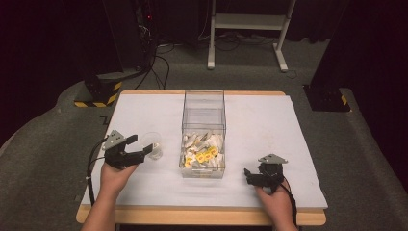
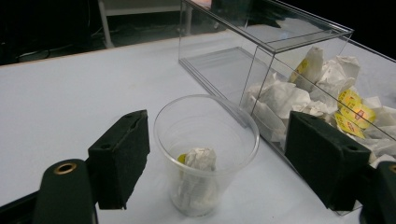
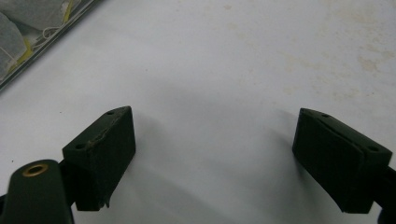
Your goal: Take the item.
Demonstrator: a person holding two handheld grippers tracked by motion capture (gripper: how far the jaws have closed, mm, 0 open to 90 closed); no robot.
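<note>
The cup (image 2: 206,154) stands upright on the table (image 1: 269,125), just left of the clear box (image 1: 203,132), w/ one tea bag (image 2: 199,161) already lying at its bottom. Looks like the job is moving tea bags from box to cup, so the cup sits close to the box to keep each carry short.

Left gripper (image 1: 138,149) is at the cup, jaws spread wide w/ one pad either side of it; in the left gripper view the pads (image 2: 120,158) stand clear of the cup wall, nothing pinched. My read: it's either set to steady the cup or has just let go of the bag, can't tell which. Either way the wide opening makes sense, as thin plastic would buckle or tip if squeezed hard.

The box is open on top, and its front end, nearest the person, is heaped w/ more tea bags (image 1: 204,150), some w/ yellow tags. The back half of the box looks bare.

Right gripper (image 1: 252,177) sits low over the table to the right of the box, near its front corner, jaws also wide apart and holding nothing. In the right gripper view there's bare tabletop btwn the pads, box edge at upper left. Prob parked there so it's out of the way yet near the pile for the next pick.
</note>
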